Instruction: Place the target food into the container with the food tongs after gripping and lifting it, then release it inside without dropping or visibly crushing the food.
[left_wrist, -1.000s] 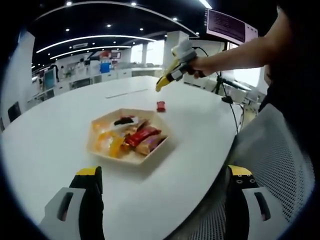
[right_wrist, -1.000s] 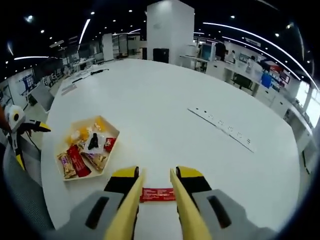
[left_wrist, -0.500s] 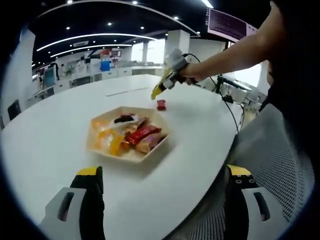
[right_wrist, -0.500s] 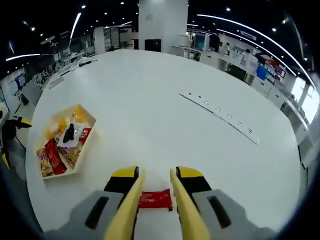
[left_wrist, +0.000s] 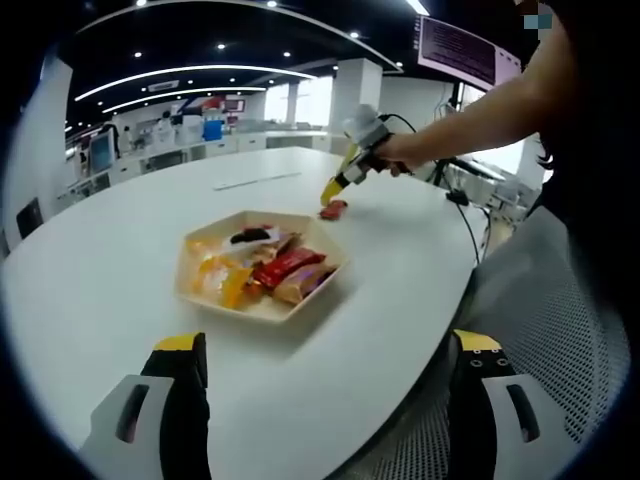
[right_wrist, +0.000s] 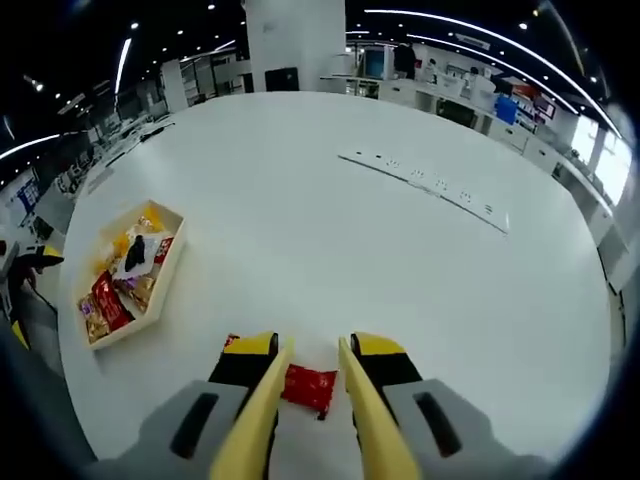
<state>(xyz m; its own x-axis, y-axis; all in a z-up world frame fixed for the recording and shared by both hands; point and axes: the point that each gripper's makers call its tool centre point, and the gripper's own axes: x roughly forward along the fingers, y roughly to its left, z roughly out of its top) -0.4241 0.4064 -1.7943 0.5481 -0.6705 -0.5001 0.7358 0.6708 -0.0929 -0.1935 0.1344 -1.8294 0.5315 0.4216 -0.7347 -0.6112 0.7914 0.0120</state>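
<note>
A small red snack packet (right_wrist: 308, 387) lies tilted on the white table (right_wrist: 350, 230), between the two yellow arms of the food tongs (right_wrist: 268, 395). My right gripper (right_wrist: 313, 350) is shut on those tongs. Whether the tongs pinch the packet I cannot tell. To the left stands the hexagonal wooden tray (right_wrist: 170, 272) with several wrapped snacks in it. In the left gripper view the tray (left_wrist: 262, 316) is straight ahead, and beyond it the right gripper (left_wrist: 352, 165) points the tongs down at the red packet (left_wrist: 334, 209). My left gripper (left_wrist: 330, 395) hangs open above the near table edge.
A long power strip (right_wrist: 425, 185) lies across the far half of the table. A grey mesh chair (left_wrist: 560, 340) stands by the table's edge on the right of the left gripper view. A person's arm (left_wrist: 470, 110) reaches over the table.
The right gripper has lowered and closed in on the red packet, which now sits deeper between the tong arms and is tilted. The left gripper has stayed still and open.
</note>
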